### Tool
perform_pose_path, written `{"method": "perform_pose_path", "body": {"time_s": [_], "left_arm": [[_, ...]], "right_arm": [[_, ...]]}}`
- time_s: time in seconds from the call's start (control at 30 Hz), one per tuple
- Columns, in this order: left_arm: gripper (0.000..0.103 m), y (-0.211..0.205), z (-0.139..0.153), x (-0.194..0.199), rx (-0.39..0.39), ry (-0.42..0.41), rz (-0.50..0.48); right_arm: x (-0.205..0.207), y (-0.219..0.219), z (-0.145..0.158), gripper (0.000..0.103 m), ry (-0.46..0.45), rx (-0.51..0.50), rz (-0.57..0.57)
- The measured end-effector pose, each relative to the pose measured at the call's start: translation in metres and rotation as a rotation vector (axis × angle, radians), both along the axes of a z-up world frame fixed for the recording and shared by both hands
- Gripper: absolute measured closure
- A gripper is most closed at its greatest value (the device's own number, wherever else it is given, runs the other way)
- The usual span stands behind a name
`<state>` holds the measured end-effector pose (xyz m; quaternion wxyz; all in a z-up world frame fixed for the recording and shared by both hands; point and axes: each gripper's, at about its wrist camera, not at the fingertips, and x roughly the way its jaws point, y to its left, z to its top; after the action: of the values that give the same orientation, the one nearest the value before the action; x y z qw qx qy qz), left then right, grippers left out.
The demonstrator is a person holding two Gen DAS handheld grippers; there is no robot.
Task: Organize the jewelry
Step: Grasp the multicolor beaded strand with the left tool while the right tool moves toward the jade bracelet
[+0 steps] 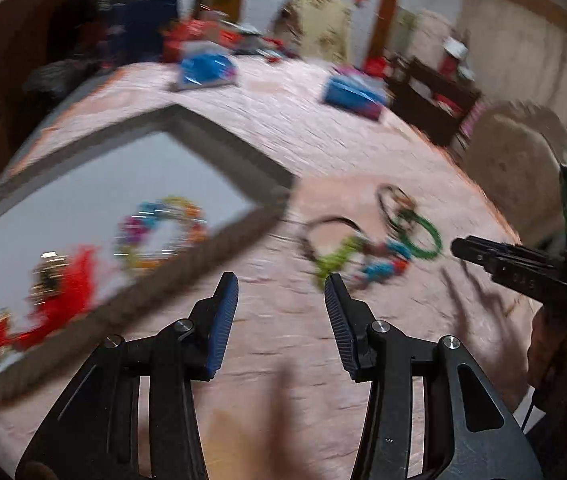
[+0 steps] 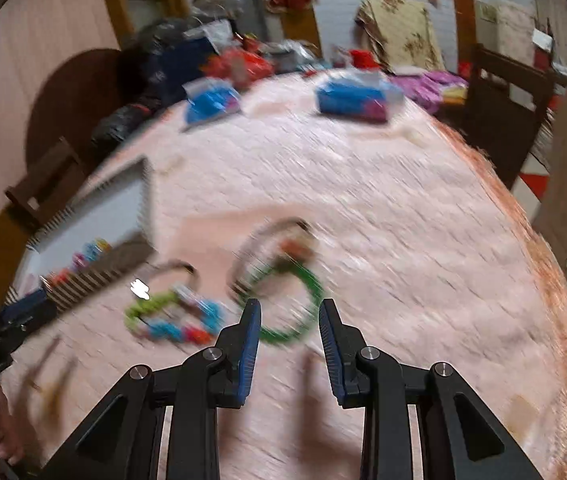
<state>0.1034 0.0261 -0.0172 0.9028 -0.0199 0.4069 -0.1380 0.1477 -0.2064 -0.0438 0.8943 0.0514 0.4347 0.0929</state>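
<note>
Both wrist views, blurred by motion. The shallow grey-rimmed rectangular tray with a pale floor (image 1: 219,132) lies on the pink textured cloth-covered counter (image 1: 323,152) and serves as the collecting place: inside it rest a multicoloured beaded bracelet (image 1: 163,232) and a red tasselled ornament with gold-toned parts (image 1: 55,292), apparently already sorted. The unsorted pieces lie just outside the tray's near corner, loose on the counter: a green ring-shaped bangle (image 2: 287,304), a dark thin hoop with a reddish-brown charm (image 2: 283,240) overlapping it, and a lime-green, blue and red beaded bracelet on a dark cord (image 2: 171,316). The left hand-held gripper (image 1: 281,292) hovers above the counter between tray and loose pile, its blue ribbed pads spread and nothing between them. The right hand-held gripper (image 2: 289,316) is likewise spread and empty, aimed so that the green bangle appears framed between its pads; judged from this alignment, the bangle is the likely next pick, though contact cannot be confirmed. Two blue packets (image 2: 211,100) (image 2: 355,98) sit at the counter's far side, well apart from the work. Red hangings on the far wall and markings on the right tool's body, seen from the left view, are too blurred to read; no brand or label is legible.
</note>
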Motion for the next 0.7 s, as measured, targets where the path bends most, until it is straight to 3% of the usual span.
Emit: {"method": "perform_pose_path", "body": {"time_s": [0.13,0.2,0.43,0.6,0.67,0.7], "left_arm": [[0.059,-0.028,-0.007,0.016,-0.006,0.022,-0.071],[0.059,-0.039,-0.009,0.024,-0.01,0.035,-0.075],[0.059,-0.056,-0.029,0.038,0.027,0.086,-0.024],[0.059,-0.058,-0.03,0.03,0.063,0.06,-0.061],[0.083,-0.054,-0.032,0.029,0.061,0.051,-0.055],[0.084,-0.05,-0.032,0.028,0.042,0.053,-0.054]], "right_arm": [[-0.009,-0.012,-0.012,0.074,0.009,-0.017,0.004],[-0.017,-0.013,-0.014,0.073,-0.034,-0.037,0.03],[-0.019,-0.014,-0.015,0.067,-0.043,0.0,0.038],[-0.016,-0.009,-0.015,0.064,-0.042,-0.018,0.048],[-0.015,-0.008,-0.015,0.062,-0.042,-0.022,0.052],[-0.015,-0.007,-0.015,0.062,-0.042,-0.024,0.051]]}}
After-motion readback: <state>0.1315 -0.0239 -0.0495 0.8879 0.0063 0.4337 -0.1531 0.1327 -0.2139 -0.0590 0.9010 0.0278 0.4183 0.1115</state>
